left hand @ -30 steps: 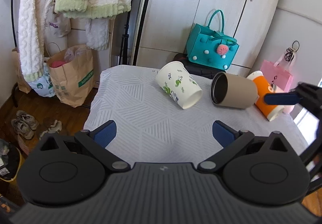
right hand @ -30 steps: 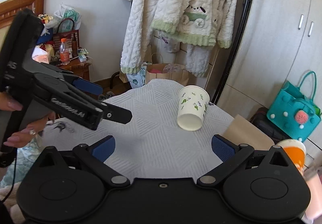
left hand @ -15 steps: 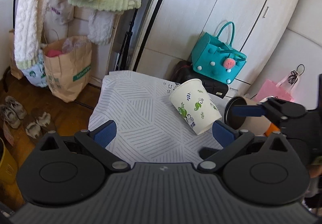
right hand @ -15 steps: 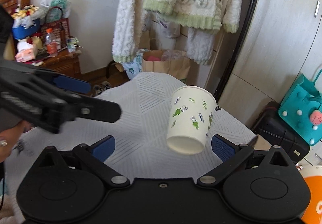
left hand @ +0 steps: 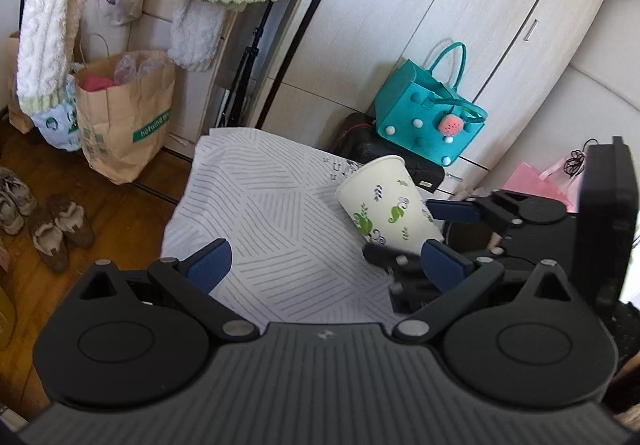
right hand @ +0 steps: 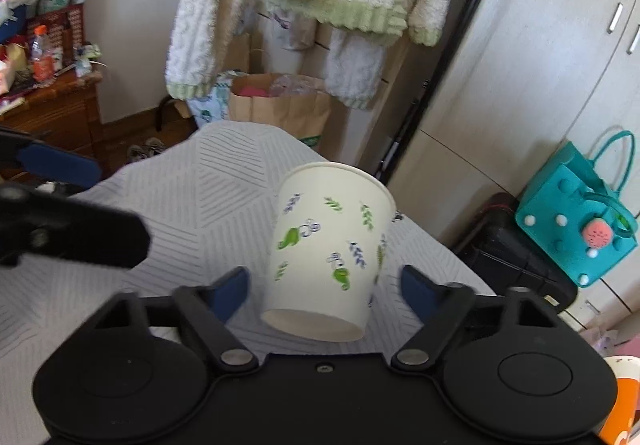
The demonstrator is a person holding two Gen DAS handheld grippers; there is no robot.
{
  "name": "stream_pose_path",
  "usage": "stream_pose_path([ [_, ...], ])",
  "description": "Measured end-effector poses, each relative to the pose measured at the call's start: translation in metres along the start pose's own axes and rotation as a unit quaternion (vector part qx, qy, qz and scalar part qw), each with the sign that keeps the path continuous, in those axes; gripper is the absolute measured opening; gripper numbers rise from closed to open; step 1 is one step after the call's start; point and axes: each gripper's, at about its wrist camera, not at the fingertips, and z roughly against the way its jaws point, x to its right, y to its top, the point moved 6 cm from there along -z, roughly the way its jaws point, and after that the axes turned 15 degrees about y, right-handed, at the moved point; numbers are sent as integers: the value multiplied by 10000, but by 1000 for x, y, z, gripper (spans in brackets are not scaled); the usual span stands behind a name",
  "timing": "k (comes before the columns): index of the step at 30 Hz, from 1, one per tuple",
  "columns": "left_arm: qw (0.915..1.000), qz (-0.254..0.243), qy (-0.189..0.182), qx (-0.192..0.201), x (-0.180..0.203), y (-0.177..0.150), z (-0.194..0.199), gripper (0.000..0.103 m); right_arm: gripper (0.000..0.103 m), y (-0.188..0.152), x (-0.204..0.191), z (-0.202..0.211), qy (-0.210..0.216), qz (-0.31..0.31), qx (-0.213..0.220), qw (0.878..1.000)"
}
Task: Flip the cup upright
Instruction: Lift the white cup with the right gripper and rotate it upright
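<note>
A white paper cup with green leaf prints [right hand: 332, 245] lies on its side on the striped white tablecloth [right hand: 192, 213], its base toward me in the right wrist view. My right gripper [right hand: 326, 289] is open, its blue pads [right hand: 230, 291] on either side of the cup's base end with small gaps. In the left wrist view the cup [left hand: 384, 205] lies at the right, with the right gripper [left hand: 404, 231] around its narrow end. My left gripper [left hand: 328, 265] is open and empty above the cloth, left of the cup.
An orange cup [right hand: 620, 409] shows at the lower right edge. A teal bag [left hand: 428, 117] on a black case stands behind the table. A brown paper bag [left hand: 124, 113], shoes [left hand: 52, 229], hanging clothes and a wardrobe surround the small table.
My right gripper has moved forward until its pads straddle the cup's base end. The left gripper has drawn back and leftward. The cup still lies on its side.
</note>
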Motion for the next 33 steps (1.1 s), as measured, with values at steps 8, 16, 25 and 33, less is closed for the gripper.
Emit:
stream_pose_path([
  [8,10000,-23,-50,3,1,-6,16,102,65,-2,-7,26,105,-96,278,9995],
  [16,9992,-326,-212,-74,20,-22,48,102,65,-25,-26,64,253,-149,195,9994],
  [25,9949,-730,-589,-358,58,-53,75,102,65,-83,-28,109,437,-624,-190,9969],
  [33,9869,-992,-1012,-774,99,-85,80,102,66,-137,-13,136,462,-1290,-324,9900],
])
